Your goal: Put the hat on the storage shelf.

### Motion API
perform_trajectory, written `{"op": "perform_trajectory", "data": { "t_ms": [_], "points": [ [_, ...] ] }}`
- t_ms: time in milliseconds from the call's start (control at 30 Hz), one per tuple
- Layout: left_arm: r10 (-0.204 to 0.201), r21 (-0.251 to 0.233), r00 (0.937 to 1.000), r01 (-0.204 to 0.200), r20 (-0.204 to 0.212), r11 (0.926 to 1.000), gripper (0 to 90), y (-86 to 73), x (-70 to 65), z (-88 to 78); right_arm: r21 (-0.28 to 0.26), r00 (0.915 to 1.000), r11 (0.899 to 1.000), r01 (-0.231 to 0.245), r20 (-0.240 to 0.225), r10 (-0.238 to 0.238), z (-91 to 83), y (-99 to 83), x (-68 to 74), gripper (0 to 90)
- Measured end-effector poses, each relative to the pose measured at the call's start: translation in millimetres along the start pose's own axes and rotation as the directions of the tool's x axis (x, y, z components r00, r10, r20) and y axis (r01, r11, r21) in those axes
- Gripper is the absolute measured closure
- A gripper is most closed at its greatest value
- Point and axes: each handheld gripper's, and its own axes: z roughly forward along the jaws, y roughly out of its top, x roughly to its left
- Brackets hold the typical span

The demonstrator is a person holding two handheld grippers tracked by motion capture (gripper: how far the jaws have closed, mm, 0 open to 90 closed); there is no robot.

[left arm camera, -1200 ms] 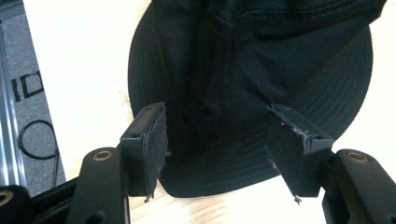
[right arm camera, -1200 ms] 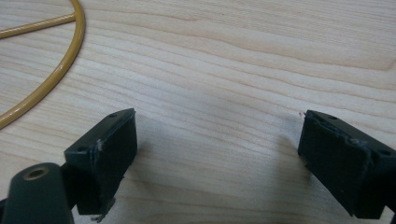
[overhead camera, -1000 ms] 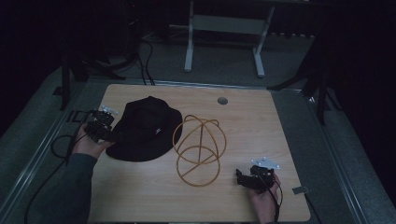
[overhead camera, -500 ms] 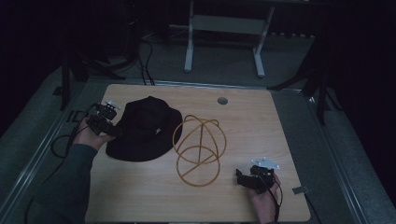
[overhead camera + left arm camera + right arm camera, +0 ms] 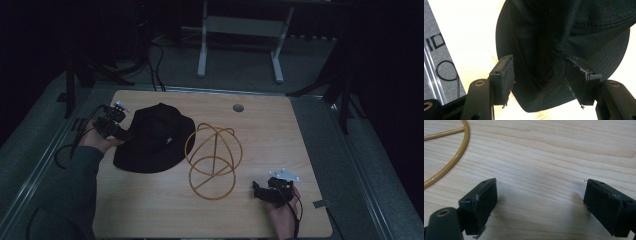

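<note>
A black bucket hat lies flat on the left half of the wooden table. My left gripper is at the hat's left edge, held by a hand in a dark sleeve. In the left gripper view its jaws stand open, and the hat's brim reaches in between the fingertips. A gold wire hat stand with a round base ring stands at the table's middle. My right gripper rests near the front right, open over bare wood, with the gold ring off to its upper left.
A round cable hole sits near the table's far edge. Grey carpeted floor and a white desk frame lie beyond. A cable trails off the table's left side. A small grey tab sticks out at the right edge.
My left gripper has moved slightly away from the person and in toward the hat's left brim. The right gripper, the hat and the wire stand have not moved.
</note>
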Motion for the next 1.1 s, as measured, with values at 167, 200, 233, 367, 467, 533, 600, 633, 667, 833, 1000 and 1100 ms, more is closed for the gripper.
{"op": "perform_trajectory", "data": {
  "t_ms": [167,200,233,367,467,533,600,633,667,833,1000,1100],
  "points": [
    [0.003,0.008,1.0,-0.003,0.001,1.0,40.3,6.0,-0.5,-0.3,-0.001,1.0,1.0,0.0,0.0,0.0,0.0,0.0,0.0,11.6],
    [0.004,0.012,1.0,-0.004,0.004,0.9999,40.2,7.2,-0.7,0.3,-0.001,1.0,1.0,0.0,0.0,0.0,0.0,0.0,0.0,11.6],
    [0.004,0.017,0.9999,-0.004,0.011,0.9999,40.0,8.4,-0.7,0.7,0.0,1.0,1.0,0.0,0.0,0.0,0.0,0.0,0.0,11.6],
    [-0.008,0.039,0.9998,0.008,0.017,0.9992,39.4,13.5,-0.9,3.1,-0.001,1.0,1.0,0.0,0.0,0.0,0.0,0.0,0.0,11.7],
    [-0.012,0.053,0.9996,0.011,0.025,0.9986,38.9,17.3,-0.7,5.2,-0.001,1.0,1.0,0.001,0.0,-0.001,0.0,0.0,0.0,11.7],
    [-0.016,0.054,0.9992,0.014,0.037,0.9984,39.0,19.2,-0.3,7.1,0.0,1.0,1.0,0.001,-0.001,-0.001,0.0,0.0,0.0,11.7],
    [-0.016,0.067,0.9989,0.013,0.043,0.9977,39.7,20.7,-0.7,10.5,0.0,1.0,1.0,0.002,-0.001,-0.002,0.0,0.0,0.0,11.7],
    [-0.014,0.074,0.9987,0.011,0.048,0.9972,40.4,21.3,-0.6,11.9,0.0,1.0,1.0,0.002,-0.001,-0.002,0.0,0.0,0.1,11.7],
    [-0.015,0.077,0.9986,0.011,0.051,0.9969,41.2,21.8,-0.9,12.9,0.0,1.0,1.0,0.002,-0.002,-0.002,0.0,0.0,0.1,11.7],
    [-0.001,0.101,0.9987,-0.004,0.051,0.9948,46.3,26.2,-2.3,18.7,0.0,1.0,1.0,0.003,-0.003,-0.003,0.0,0.0,0.1,11.7],
    [0.013,0.111,0.9983,-0.02,0.057,0.9936,49.8,33.7,-6.6,19.9,0.0,1.0,1.0,0.003,-0.003,-0.003,0.0,0.0,0.2,11.7],
    [0.022,0.133,0.9986,-0.029,0.049,0.9907,50.8,38.5,-9.5,24.1,0.0,1.0,1.0,0.003,-0.004,-0.003,0.0,0.0,0.2,11.7]
  ]
}}
